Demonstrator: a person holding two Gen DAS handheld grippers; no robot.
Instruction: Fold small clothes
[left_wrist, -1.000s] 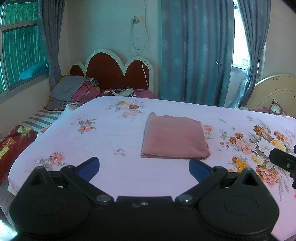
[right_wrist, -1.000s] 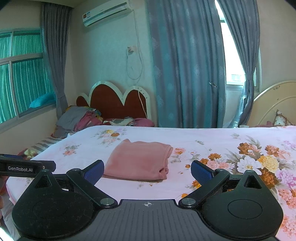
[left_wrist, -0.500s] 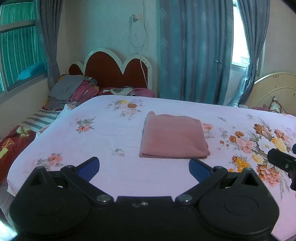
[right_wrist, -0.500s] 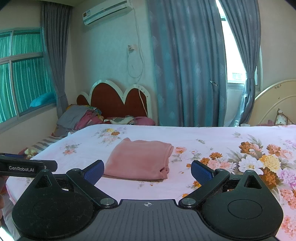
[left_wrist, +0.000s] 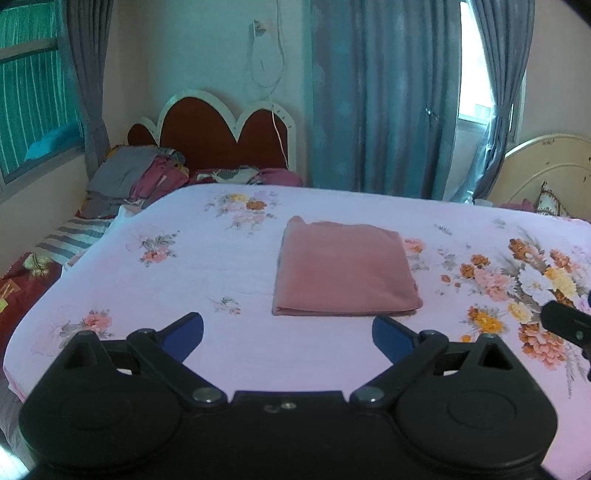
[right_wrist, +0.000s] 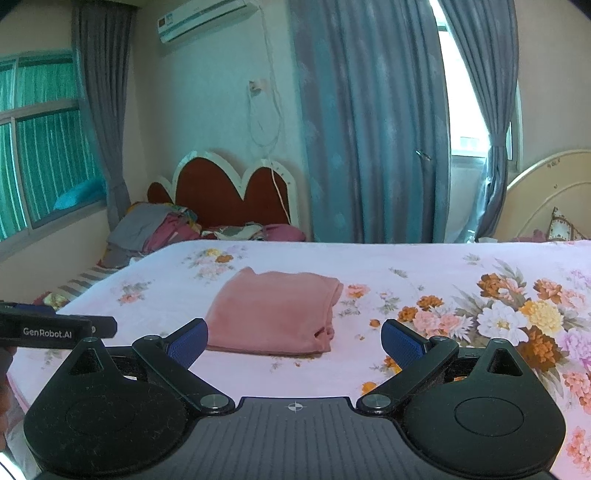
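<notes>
A pink garment (left_wrist: 343, 271) lies folded into a flat rectangle on the floral bedsheet (left_wrist: 207, 266), near the middle of the bed. It also shows in the right wrist view (right_wrist: 277, 314), left of centre. My left gripper (left_wrist: 288, 334) is open and empty, held back from the garment's near edge. My right gripper (right_wrist: 294, 338) is open and empty, just short of the garment's near right corner. Part of the right gripper (left_wrist: 565, 325) shows at the right edge of the left wrist view. The left gripper (right_wrist: 55, 328) shows at the left edge of the right wrist view.
A pile of clothes (left_wrist: 136, 177) lies at the back left by the red headboard (left_wrist: 218, 140). A second headboard (left_wrist: 546, 173) stands at the right. Curtains (left_wrist: 384, 96) hang behind the bed. The bed's left edge (left_wrist: 22, 332) drops off near the window wall.
Both grippers have drawn slightly back and tilted up from the folded garment. The garment has not moved and both grippers stay open.
</notes>
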